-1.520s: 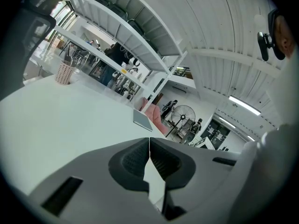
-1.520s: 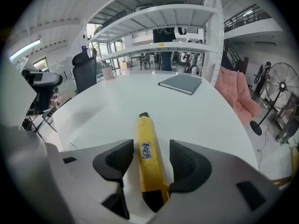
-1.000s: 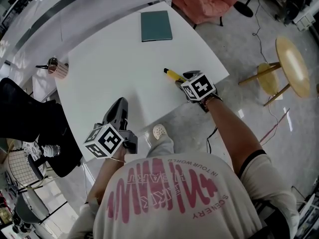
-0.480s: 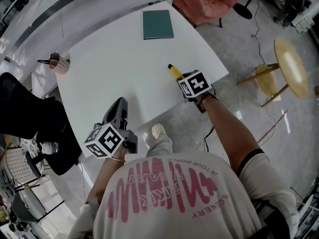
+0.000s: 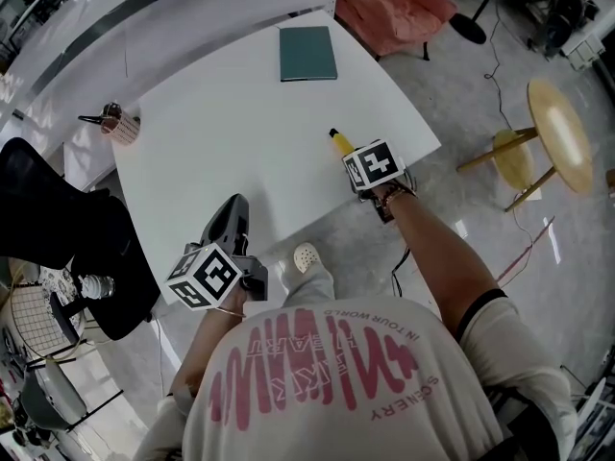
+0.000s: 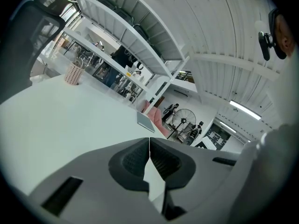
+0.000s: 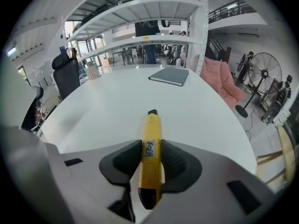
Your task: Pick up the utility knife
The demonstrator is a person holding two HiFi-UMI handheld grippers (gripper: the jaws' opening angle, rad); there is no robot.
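Right gripper [image 7: 152,146] grips utility knife [image 7: 152,129] at right edge of table [image 5: 221,133].
Jaws, having just been closing, press the yellow body's sides; left gripper [image 6: 149,150] has jaws together, empty.

The knife [image 7: 152,129] is glossy yellow plastic; the table [image 5: 221,133] smooth matt white; the far book [image 5: 307,54] matt-covered.

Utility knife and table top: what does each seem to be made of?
The utility knife looks like moulded plastic: an even yellow, smooth, low-sheen body with a black tip and a small printed label. The table top looks like white laminate or painted board, smooth and satin, judging by its uniform colour and faint sheen; the core cannot be told.
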